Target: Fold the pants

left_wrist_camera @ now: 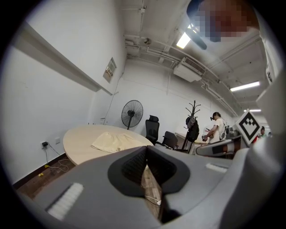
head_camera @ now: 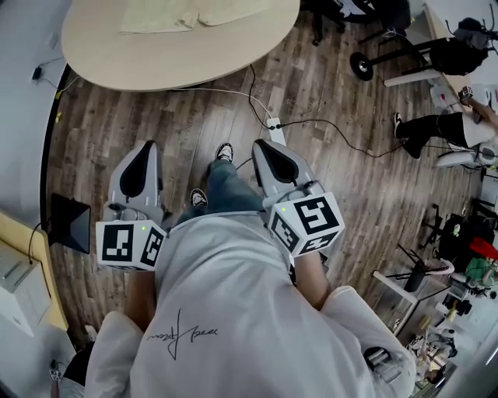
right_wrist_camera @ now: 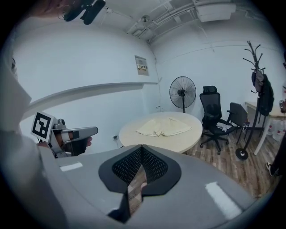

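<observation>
The left gripper [head_camera: 145, 155] is held low in front of the person's body, pointing toward the table [head_camera: 156, 58]; its jaws are closed pad against pad [left_wrist_camera: 146, 151] with nothing between them, which fits a hand being carried and not yet at work. Beyond it, the pants [head_camera: 194, 15] lie spread flat on the round table's top, a pale cream garment near the far side; in the left gripper view they sit well apart from the jaws [left_wrist_camera: 114, 142], across a stretch of wooden floor [head_camera: 350, 194]; so the person looks too far off to reach them, and no fold is begun. The right gripper [head_camera: 268, 149] is held level with the left, pointing the same way; its jaws are likewise closed and empty [right_wrist_camera: 141, 148], with the pants [right_wrist_camera: 164, 126] far ahead on the table [right_wrist_camera: 156, 141]. I see no box, bin or basket on the table; the pants alone lie on it.
</observation>
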The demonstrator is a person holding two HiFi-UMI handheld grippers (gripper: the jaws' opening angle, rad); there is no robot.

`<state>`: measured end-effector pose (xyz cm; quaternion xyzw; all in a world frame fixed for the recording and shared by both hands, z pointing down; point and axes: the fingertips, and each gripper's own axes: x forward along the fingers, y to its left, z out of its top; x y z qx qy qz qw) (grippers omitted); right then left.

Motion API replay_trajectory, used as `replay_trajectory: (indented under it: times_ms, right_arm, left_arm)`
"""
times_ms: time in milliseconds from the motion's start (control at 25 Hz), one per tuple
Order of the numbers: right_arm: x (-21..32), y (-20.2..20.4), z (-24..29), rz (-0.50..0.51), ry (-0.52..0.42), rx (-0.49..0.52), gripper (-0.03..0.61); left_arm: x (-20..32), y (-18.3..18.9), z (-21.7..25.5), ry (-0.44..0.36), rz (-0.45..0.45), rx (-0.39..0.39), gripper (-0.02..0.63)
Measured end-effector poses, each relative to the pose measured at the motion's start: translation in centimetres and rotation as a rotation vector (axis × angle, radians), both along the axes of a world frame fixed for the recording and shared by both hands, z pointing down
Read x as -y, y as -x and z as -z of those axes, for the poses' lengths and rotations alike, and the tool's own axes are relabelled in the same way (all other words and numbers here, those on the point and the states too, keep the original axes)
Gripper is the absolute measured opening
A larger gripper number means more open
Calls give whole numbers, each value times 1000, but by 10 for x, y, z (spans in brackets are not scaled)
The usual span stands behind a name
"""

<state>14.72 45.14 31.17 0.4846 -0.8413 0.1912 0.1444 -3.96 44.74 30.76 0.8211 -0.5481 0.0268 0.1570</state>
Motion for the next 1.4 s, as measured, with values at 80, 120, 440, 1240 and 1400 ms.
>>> replay_trajectory:
  times_ms: [80, 120, 440, 1240, 1400]
  right_arm:
    - [20, -2, -1, 11, 4, 5, -7]
    - [29, -3, -1, 17, 7, 7, -8]
    - [97, -21, -5, 39, 30, 29, -8]
    - [202, -81, -16, -79, 28, 92, -7]
    - [213, -72, -15, -78, 26, 73, -7]
  left_arm:
    - [18, -2, 2, 0, 11, 3, 54]
    - [27, -4, 2, 1, 14, 3, 54]
    - [89, -22, 7, 14, 38, 13, 54]
    - [184, -44, 33, -62, 120, 62, 54]
    - [198, -31, 30, -67, 126, 49, 54]
